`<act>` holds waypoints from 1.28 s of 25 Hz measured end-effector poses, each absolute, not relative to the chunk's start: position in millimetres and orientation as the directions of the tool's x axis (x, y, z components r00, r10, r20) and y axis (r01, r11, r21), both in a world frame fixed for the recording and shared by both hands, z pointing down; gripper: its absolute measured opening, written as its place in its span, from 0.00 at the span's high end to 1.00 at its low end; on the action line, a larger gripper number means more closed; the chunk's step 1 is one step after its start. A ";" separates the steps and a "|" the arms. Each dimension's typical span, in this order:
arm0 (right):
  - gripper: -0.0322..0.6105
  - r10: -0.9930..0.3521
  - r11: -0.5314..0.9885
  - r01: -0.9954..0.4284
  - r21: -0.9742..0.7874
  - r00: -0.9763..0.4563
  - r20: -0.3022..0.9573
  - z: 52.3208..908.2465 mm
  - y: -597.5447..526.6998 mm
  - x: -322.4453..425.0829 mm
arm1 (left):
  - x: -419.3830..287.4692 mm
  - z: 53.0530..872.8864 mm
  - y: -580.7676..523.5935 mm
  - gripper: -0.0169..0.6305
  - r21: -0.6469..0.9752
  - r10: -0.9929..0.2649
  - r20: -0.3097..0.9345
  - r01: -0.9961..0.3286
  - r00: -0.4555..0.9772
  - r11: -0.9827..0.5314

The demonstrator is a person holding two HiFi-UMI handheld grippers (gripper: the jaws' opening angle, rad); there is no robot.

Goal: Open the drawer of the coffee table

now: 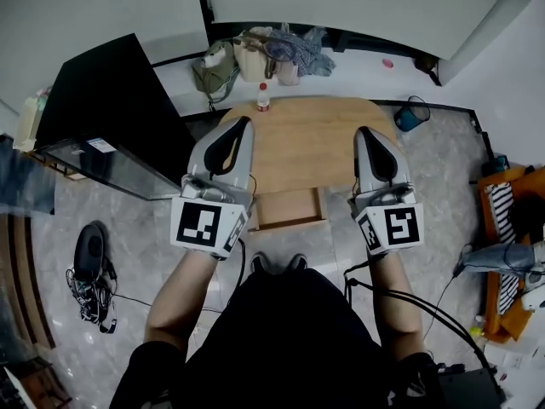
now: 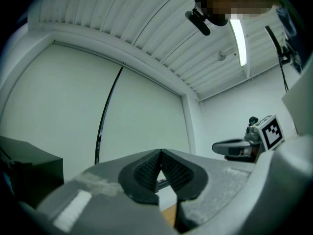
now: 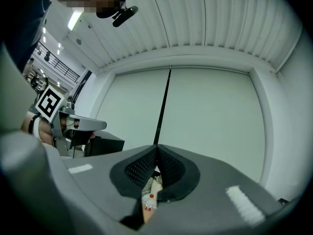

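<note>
The oval wooden coffee table point(image 1: 306, 143) lies below me in the head view. Its drawer point(image 1: 289, 209) stands pulled out from the near edge, toward my feet. My left gripper point(image 1: 243, 124) hangs shut and empty above the table's left side, well above the drawer. To the right, my right gripper point(image 1: 364, 132) is likewise shut on nothing. In the left gripper view the left gripper point(image 2: 160, 152) points roughly level at a white wall, its pads pressed together. The right gripper point(image 3: 157, 148) shows the same in its own view.
A small bottle point(image 1: 263, 98) stands at the table's far edge, with bags point(image 1: 255, 54) on the ledge behind. A black cabinet point(image 1: 111, 100) and a glass case point(image 1: 111, 169) sit left. Cables point(image 1: 89, 271) lie on the floor. A blue basket point(image 1: 411, 113) and an orange shelf point(image 1: 511, 228) are on the right.
</note>
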State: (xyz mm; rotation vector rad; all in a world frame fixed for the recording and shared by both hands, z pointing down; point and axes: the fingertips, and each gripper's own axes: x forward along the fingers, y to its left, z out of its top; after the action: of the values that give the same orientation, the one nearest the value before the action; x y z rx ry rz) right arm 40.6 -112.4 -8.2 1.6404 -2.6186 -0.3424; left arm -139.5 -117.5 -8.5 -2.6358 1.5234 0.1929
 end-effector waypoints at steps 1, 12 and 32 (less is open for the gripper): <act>0.95 -0.897 0.413 -0.889 0.199 -0.435 -0.082 -5.5 -112.2 42.7 | -142.8 -6.3 -118.1 0.97 -0.008 -0.859 -0.151 -0.869 0.490 -0.494; 0.95 -0.901 0.421 -0.893 0.157 -0.432 -0.042 14.4 -95.6 47.3 | -133.2 6.8 -110.8 0.97 0.003 -0.856 -0.122 -0.862 0.503 -0.507; 0.95 -0.891 0.444 -0.885 0.139 -0.453 -0.037 16.6 -85.8 47.1 | -127.8 6.5 -97.3 0.97 -0.013 -0.852 -0.107 -0.857 0.513 -0.515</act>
State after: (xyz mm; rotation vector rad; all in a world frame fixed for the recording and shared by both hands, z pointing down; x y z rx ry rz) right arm 47.1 -85.8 16.6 1.6204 -2.6347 -0.2140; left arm -127.8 -97.3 6.5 -2.6765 1.5136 0.1336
